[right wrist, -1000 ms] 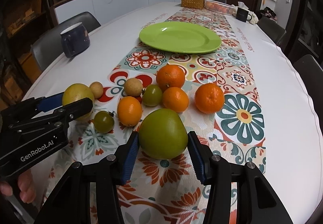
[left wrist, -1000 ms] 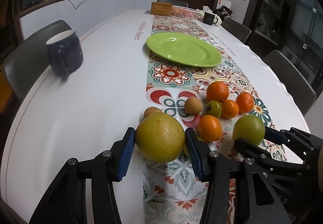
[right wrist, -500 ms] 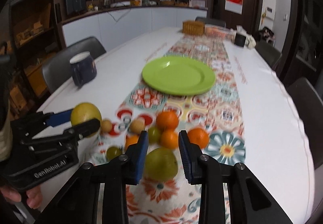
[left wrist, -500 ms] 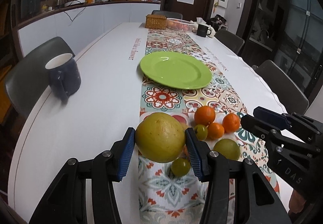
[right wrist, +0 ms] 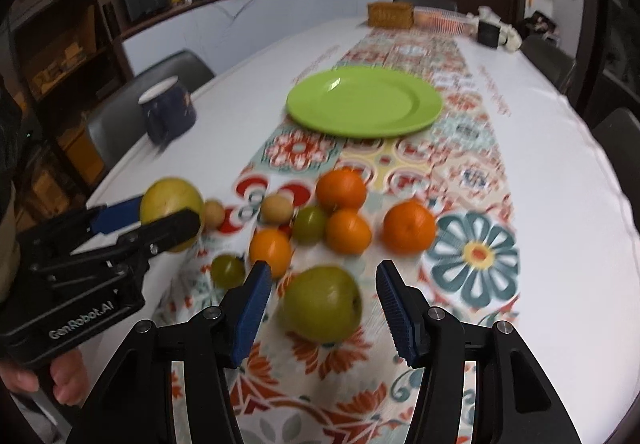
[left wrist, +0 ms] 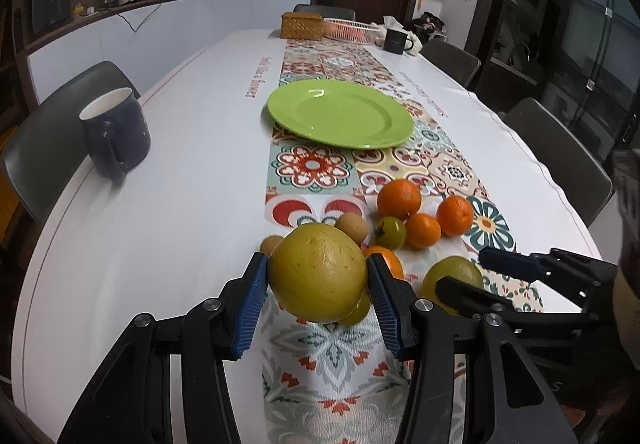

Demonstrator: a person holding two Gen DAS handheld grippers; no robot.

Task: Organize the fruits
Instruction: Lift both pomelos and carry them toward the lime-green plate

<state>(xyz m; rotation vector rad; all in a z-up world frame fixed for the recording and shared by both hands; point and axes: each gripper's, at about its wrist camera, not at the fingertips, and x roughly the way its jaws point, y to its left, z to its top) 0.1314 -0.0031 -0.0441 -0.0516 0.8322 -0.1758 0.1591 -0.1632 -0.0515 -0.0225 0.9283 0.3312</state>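
left gripper (left wrist: pixel 317 286) clamped on big round yellow citrus fruit (left wrist: pixel 318 273), lifted | right gripper (right wrist: pixel 320 306) jaws apart around green pear-like fruit (right wrist: pixel 322 303) on patterned runner (right wrist: pixel 476 252) | flat lime-green plate (right wrist: pixel 365 102) bare | all fruit left to place

The left tongs (left wrist: pixel 318 294) are clamping a large yellow fruit (left wrist: pixel 318 278) between both blue pads. The right tongs (right wrist: pixel 322 308) are gaping wide, pads clear of anything, sitting at the left's three o'clock.
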